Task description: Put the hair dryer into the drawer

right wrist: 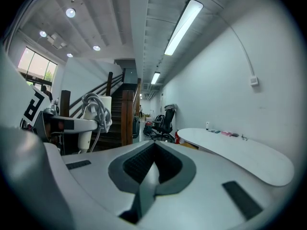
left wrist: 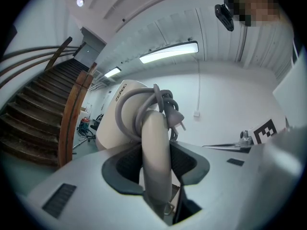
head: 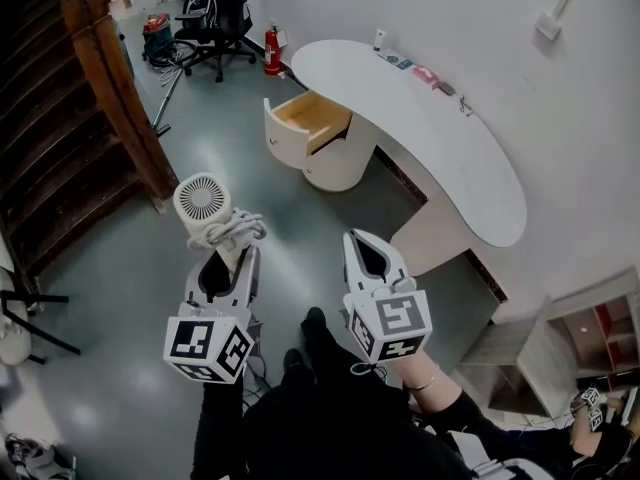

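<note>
Left tool [head: 226, 256] gripping hair dryer [head: 203, 202] by handle, cord [head: 240, 230] wrapping round it, above floor [head: 120, 308]. Right tool [head: 366, 243] hanging alongside, carrying nothing. Drawer [head: 310, 116] standing open under desk [head: 450, 158] far-left end.

Both claws were held out in front, side by side and a bit apart. The left gripper [head: 224, 260] pointed roughly level, its jaws part-way apart and clamped on the handle of the hair dryer [head: 204, 204] — the handle ran up between the pads, and the dryer's head sat just past the claw's tips. The right gripper [head: 360, 242] dipped slightly, jaws pressed together with nothing between them. Each marker cube [head: 208, 346] sat at the claw's back end. Behind the right claw was a bare wrist [head: 424, 376] with a bracelet — behind the left claw, a dark sleeve [head: 220, 423].
</note>
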{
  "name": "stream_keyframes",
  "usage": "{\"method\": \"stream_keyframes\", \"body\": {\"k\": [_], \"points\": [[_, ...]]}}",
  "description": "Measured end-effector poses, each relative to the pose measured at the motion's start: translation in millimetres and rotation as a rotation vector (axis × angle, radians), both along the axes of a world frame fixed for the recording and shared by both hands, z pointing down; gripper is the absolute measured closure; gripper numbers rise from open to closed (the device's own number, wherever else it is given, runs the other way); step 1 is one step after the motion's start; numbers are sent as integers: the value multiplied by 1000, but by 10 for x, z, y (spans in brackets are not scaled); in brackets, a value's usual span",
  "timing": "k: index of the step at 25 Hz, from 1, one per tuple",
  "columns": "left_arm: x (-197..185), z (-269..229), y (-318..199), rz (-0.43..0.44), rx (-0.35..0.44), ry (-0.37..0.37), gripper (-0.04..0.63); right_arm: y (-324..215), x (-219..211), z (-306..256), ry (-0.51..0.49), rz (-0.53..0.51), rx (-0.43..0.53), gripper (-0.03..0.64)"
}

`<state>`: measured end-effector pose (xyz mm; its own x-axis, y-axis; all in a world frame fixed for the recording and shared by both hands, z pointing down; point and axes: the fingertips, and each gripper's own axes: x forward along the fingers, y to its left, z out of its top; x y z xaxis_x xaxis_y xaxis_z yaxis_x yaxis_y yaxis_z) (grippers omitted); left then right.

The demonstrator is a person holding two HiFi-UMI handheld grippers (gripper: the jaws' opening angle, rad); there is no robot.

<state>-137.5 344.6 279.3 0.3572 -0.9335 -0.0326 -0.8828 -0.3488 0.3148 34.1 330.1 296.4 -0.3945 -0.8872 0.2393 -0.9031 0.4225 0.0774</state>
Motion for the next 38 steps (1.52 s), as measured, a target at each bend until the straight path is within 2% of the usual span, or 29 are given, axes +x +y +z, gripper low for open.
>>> {"method": "stream_keyframes", "body": {"k": [19,38], "points": [[-91,-15,-601,-2,5,-31,430,-599,-66,67,-4,10,-23,615],[-136,256,-1858,-2,-66,-12,430,-1868,-108,334,5,3,-84,615]]}}
